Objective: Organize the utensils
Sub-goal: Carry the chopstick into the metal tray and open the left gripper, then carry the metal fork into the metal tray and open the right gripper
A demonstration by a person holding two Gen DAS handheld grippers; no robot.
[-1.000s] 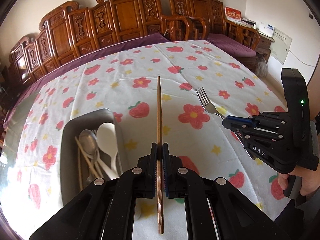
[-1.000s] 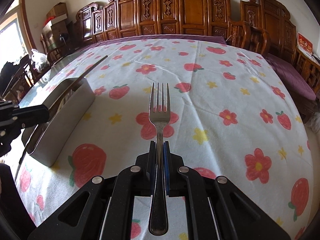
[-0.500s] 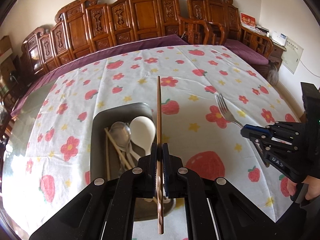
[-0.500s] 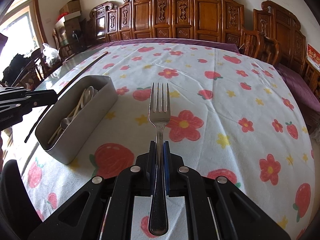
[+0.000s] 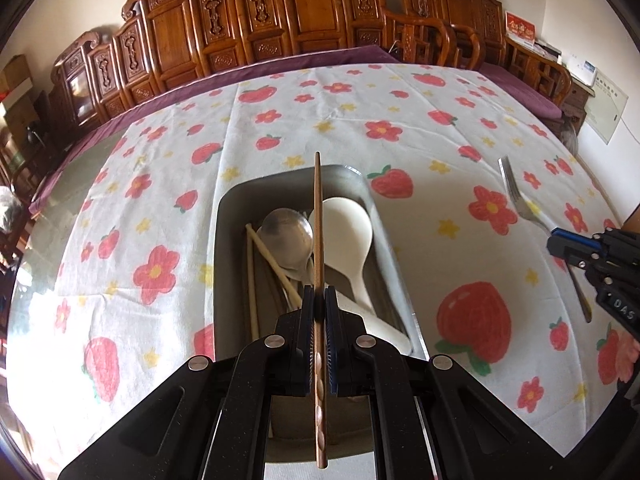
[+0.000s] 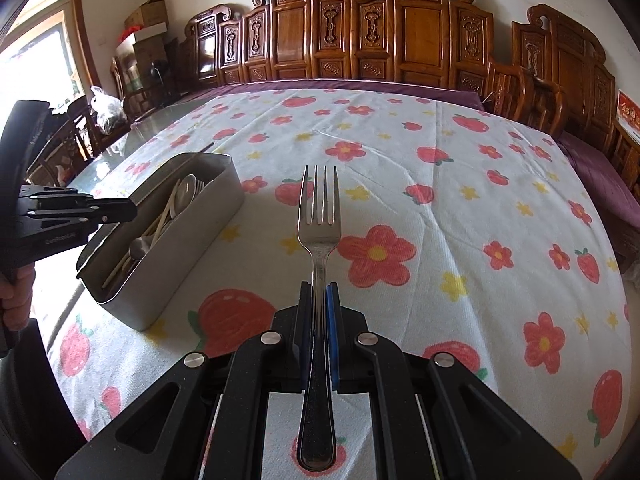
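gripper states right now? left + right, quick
Left gripper: shut on the brown chopstick, above the metal utensil box.
Right gripper: shut on the fork, above the tablecloth.

Two matte black handheld grippers, left gripper (image 5: 319, 300) and right gripper (image 6: 319, 296), each built of angular linkage arms pinned with round silver screws (image 6: 269, 337). Narrow fingers faced with ribbed blue pads (image 6: 331, 320); white lettering printed on the black side housings, partly legible. Bare fingers of the left hand (image 6: 16, 300) wrapped around the black grip, no sleeve visible.
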